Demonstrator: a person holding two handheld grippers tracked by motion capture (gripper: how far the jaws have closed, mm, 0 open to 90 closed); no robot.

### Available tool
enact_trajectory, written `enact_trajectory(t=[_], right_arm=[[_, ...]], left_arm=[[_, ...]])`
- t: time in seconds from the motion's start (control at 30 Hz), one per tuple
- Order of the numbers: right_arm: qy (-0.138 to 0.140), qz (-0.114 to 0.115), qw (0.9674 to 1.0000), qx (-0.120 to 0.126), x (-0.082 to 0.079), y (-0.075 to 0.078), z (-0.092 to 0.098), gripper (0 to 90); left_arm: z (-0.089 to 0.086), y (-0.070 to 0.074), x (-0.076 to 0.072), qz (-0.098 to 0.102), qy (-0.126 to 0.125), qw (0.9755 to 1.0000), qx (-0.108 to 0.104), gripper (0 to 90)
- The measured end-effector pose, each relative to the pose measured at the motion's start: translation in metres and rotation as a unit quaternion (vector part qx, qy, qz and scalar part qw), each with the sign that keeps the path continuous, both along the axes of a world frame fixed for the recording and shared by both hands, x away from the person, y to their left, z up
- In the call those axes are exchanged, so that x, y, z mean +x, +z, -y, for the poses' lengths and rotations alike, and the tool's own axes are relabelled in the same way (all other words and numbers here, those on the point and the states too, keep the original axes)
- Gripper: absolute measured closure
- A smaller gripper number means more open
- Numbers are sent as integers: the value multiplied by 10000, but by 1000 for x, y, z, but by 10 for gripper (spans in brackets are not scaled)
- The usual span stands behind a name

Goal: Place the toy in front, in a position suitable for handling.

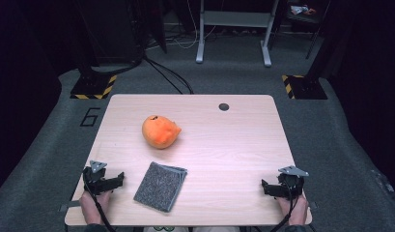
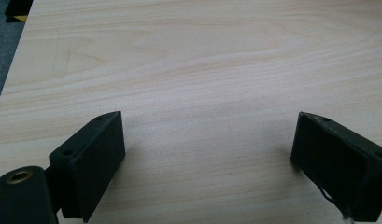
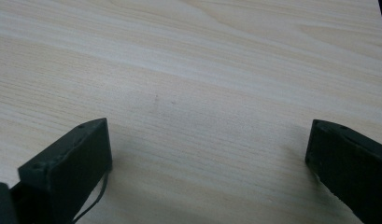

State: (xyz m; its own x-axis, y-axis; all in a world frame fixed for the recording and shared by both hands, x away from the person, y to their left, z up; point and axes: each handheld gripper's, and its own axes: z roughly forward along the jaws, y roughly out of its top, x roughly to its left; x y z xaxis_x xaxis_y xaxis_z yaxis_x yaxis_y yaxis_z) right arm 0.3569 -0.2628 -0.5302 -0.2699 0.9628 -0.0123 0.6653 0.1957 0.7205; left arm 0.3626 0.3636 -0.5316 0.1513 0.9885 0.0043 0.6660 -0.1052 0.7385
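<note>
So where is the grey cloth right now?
In the high view the grey cloth lies flat near the table's front edge, just right of the left gripper and in front of the orange toy.

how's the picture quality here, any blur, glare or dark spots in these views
High view: table evenly lit with a pale sheen mid-surface, room around it very dark; orange toy and grey cloth look soft. Left gripper view: wood grain sharp, left tongs near-black, little detail. Right gripper view: right tongs cast soft shadows, the foreground is slightly blurred.
</note>
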Motion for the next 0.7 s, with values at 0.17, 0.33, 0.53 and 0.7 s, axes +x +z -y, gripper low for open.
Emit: enact_trajectory(t=[0.17, 0.33, 0.53, 0.7], right_arm=[[-27, 14, 10000, -21, 0, 0, 0, 0], [-20, 8, 10000, -29, 0, 0, 0, 0], [-66, -11, 10000, 20, 0, 0, -1, 0], [-49, -18, 10000, 24, 1, 0, 0, 0]], left_arm=[[0, 0, 1, 2, 1, 10000, -7, 92], [0, 0, 2, 26, -8, 10000, 5, 92], [0, 0, 2, 22, -7, 10000, -1, 92], [0, 0, 2, 19, -6, 10000, -2, 92]])
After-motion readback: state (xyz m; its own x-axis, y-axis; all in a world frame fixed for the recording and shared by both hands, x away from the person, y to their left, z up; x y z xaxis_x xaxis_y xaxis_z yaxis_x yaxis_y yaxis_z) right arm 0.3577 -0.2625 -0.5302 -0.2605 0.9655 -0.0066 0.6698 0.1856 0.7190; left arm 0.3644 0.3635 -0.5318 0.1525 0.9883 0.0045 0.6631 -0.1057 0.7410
